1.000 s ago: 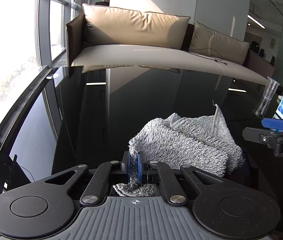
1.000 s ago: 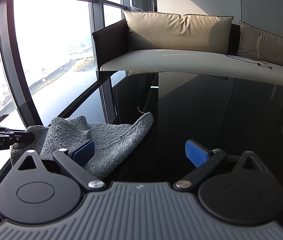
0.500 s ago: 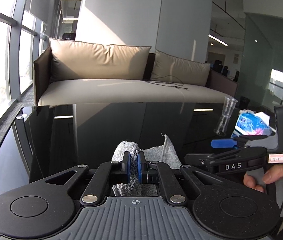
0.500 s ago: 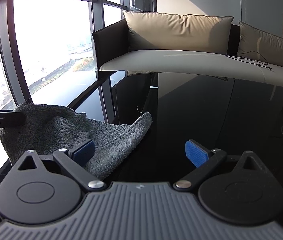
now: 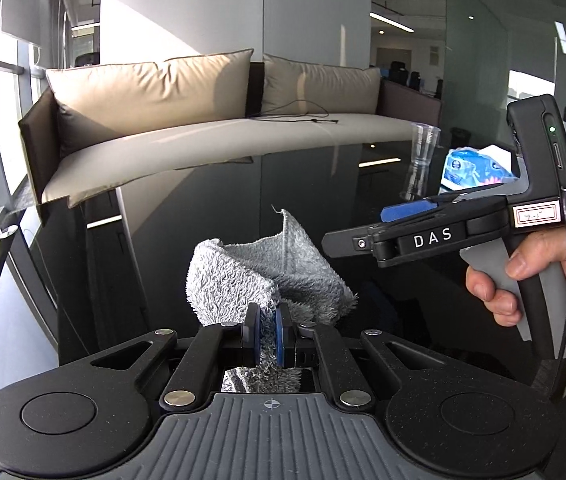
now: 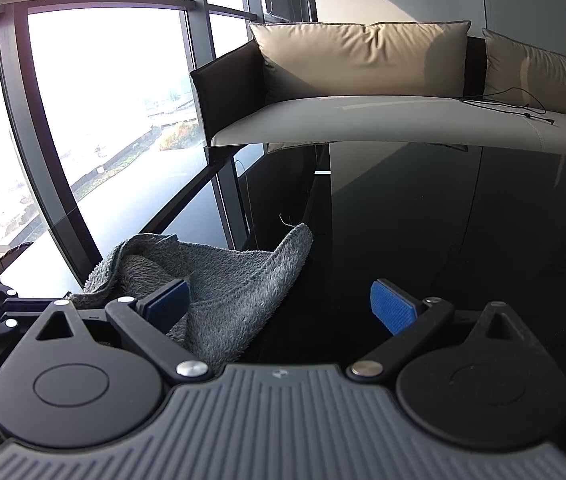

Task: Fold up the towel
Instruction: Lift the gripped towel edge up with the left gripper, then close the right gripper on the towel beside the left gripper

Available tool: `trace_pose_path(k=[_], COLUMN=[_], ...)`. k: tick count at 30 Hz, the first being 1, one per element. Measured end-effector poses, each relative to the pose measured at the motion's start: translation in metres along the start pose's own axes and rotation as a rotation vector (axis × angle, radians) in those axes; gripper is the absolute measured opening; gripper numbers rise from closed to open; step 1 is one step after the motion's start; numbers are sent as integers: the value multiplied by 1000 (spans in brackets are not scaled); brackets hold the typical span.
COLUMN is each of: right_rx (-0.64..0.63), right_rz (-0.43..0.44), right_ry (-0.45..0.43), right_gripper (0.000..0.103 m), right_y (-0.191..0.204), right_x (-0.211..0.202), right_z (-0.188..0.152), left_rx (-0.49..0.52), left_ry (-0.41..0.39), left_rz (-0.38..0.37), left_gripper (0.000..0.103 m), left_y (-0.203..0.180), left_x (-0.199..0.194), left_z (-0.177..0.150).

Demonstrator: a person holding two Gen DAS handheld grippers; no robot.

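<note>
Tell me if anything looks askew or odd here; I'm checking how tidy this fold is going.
The gray towel is bunched, not flat: one corner stands up with a loose thread off its tip. The left gripper pinches one edge; the right gripper is open, holding nothing. Nothing looks spilled or damaged.

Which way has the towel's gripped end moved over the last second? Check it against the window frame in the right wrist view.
Yes: the towel end rose up the window frame, then dropped.
</note>
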State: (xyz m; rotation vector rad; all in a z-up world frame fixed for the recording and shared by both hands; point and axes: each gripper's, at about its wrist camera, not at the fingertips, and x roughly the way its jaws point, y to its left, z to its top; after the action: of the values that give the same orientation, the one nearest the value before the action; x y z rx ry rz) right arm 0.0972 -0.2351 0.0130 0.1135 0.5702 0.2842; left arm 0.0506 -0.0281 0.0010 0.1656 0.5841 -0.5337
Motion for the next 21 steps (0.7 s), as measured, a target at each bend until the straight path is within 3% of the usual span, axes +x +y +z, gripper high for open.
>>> trace_pose_path(k=[7,11,13,16,18,21], right_rx=[55,42,36,32,25,-5], right_rz=[134,180,197,235,266,302], right_ry=[18,8,-11,-28,-21,8], right_gripper=[99,99,99,83,63,46], right_y=[7,17,23,31,37,49], right_x=[4,6,5,6,9,14], right_z=[4,7,10,15,17,18], left_rx=[0,0,-1,-2,-3,-4], left_ry=[35,31,33,36,38,41], left_rz=[57,82,79,75,72,68], left_gripper=[12,26,25,25,25,25], left_y=[0,13,13,14,14,15], left_x=[2,-8,-9,-10,-11,-12], left_z=[-11,-4,-4,-4,-4,-4])
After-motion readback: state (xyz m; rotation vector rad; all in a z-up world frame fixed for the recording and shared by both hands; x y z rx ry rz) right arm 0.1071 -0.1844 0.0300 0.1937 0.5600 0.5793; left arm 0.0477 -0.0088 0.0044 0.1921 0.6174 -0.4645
